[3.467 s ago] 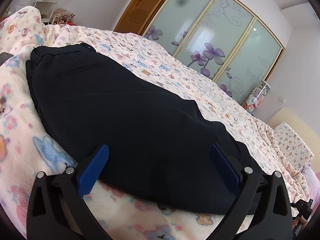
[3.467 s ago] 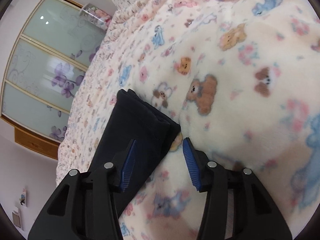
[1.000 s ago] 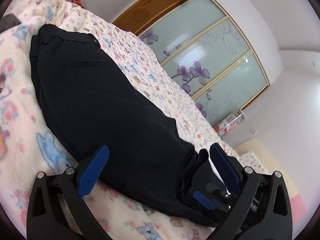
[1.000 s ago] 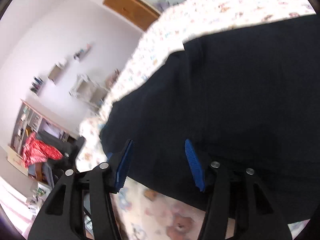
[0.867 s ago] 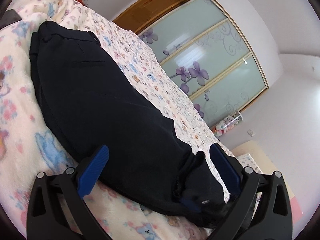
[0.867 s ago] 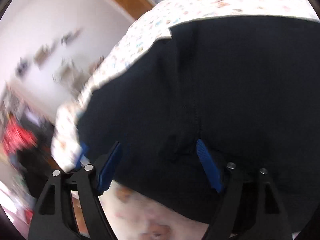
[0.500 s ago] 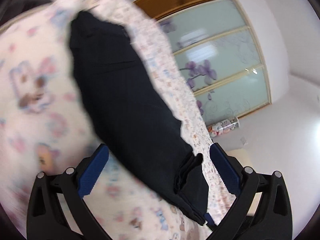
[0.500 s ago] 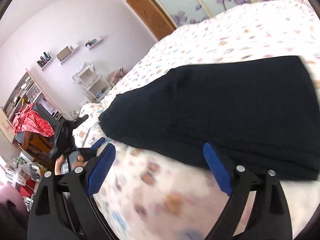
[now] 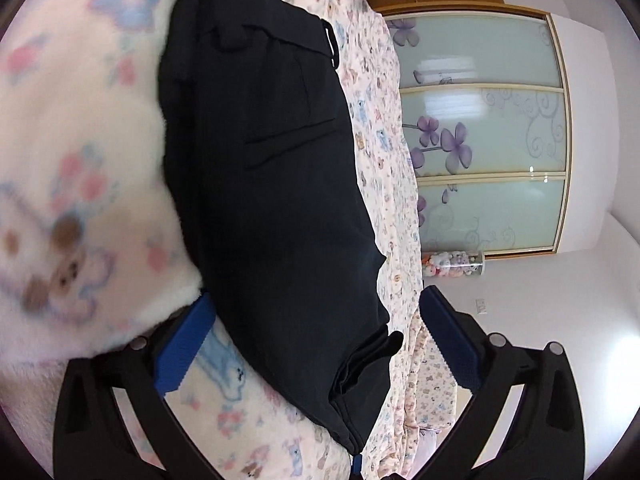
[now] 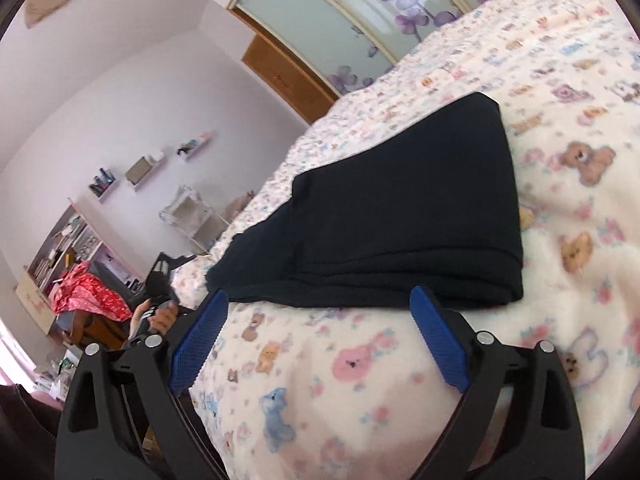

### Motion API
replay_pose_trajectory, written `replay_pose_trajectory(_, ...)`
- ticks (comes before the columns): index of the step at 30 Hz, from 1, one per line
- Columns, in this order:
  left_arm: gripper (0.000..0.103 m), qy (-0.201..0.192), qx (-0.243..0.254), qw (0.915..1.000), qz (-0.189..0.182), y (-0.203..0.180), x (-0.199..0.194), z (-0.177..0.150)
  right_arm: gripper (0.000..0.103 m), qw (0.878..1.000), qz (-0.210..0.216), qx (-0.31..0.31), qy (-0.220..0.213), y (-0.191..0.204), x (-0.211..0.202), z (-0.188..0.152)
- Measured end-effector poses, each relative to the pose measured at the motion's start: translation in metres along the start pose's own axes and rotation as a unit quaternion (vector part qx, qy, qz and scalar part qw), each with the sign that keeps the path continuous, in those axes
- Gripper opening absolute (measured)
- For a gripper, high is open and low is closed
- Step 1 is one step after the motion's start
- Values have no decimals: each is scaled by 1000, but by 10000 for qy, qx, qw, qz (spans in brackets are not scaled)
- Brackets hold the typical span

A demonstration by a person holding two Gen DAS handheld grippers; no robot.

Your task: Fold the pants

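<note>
The black pants [image 9: 276, 184] lie folded on the bed's patterned fleece blanket [image 9: 72, 128], waistband at the far end and leg cuffs doubled back near me. My left gripper [image 9: 316, 344] is open and empty, its blue pads on either side of the near folded end, not touching it. In the right wrist view the pants [image 10: 392, 240] lie as a stacked dark bundle on the blanket [image 10: 360, 392]. My right gripper [image 10: 320, 344] is open and empty, held just short of the bundle's near edge.
A sliding wardrobe with flower-printed glass doors [image 9: 484, 148] and a wooden door [image 10: 288, 76] stand beyond the bed. To the left of the bed are wall shelves [image 10: 140, 168], a white rack [image 10: 192, 216] and red cloth on a chair [image 10: 88, 292].
The right gripper carried the leg ends over onto the upper part, let go and opened. Both grippers have pulled back from the pants; the left view has swung toward the waistband end.
</note>
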State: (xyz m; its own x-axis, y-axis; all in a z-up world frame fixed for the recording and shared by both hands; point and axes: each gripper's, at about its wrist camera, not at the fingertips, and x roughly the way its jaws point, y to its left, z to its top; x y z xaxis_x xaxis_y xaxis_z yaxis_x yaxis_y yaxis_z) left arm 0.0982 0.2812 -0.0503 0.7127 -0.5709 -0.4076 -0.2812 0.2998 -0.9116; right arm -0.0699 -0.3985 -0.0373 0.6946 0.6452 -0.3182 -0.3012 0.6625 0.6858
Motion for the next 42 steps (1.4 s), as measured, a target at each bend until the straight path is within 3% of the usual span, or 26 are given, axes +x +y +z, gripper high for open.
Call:
replay_pose_trajectory(5, 101, 112, 753, 9971, 96, -28, 1, -7, 96, 10000, 56, 23, 15, -3, 3, -3)
replay_pose_trajectory(8, 101, -2, 1357, 9907, -55, -51, -4, -14, 97, 10000, 62, 16, 17, -3, 5, -2)
replay_pose_trajectory(9, 101, -25, 1386, 9903, 97, -50, -2, -15, 97, 10000, 64, 12, 15, -2, 4, -3)
replay_pose_trajectory(11, 101, 58, 1015, 9942, 347, -34, 5, -11, 97, 10000, 62, 7, 8, -2, 4, -4)
replay_pose_trajectory(13, 101, 66, 517, 9982, 292, -12, 6, -7, 97, 10000, 63, 4, 8, -2, 4, -4)
replay_pose_trajectory(17, 97, -28, 360, 9993, 96, 2, -7, -13, 97, 10000, 65, 3, 5, -2, 5, -4)
replay_pose_trajectory(21, 98, -77, -148, 9997, 191, 5, -9, -7, 98, 10000, 53, -8, 1, -1, 6, -5)
replay_pose_trajectory(26, 101, -6, -254, 9987, 449, -4, 13, 11, 98, 10000, 78, 4, -14, -1, 6, -6)
replay_pose_trajectory(31, 101, -152, 80, 9992, 351, -20, 20, 24, 99, 10000, 95, -10, -13, 1, 8, -8)
replay_pose_trajectory(34, 101, -241, 961, 9951, 32, -46, 12, 15, 100, 9999, 117, -20, -17, 2, 8, -8)
replay_pose_trajectory(36, 101, -312, 1299, 9910, 119, -49, 12, 12, 100, 9999, 138, -18, -23, 1, 10, -7)
replay_pose_trajectory(38, 100, -287, 785, 9960, 320, -31, 18, 20, 100, 9999, 135, -27, -24, 2, 10, -7)
replay_pose_trajectory(39, 99, -368, 403, 9981, 296, -18, 18, 25, 100, 9999, 139, -37, -30, 2, 10, -8)
replay_pose_trajectory(42, 93, -627, -125, 9979, 58, -1, 11, 33, 100, 9999, 150, -46, -44, 3, 11, -8)
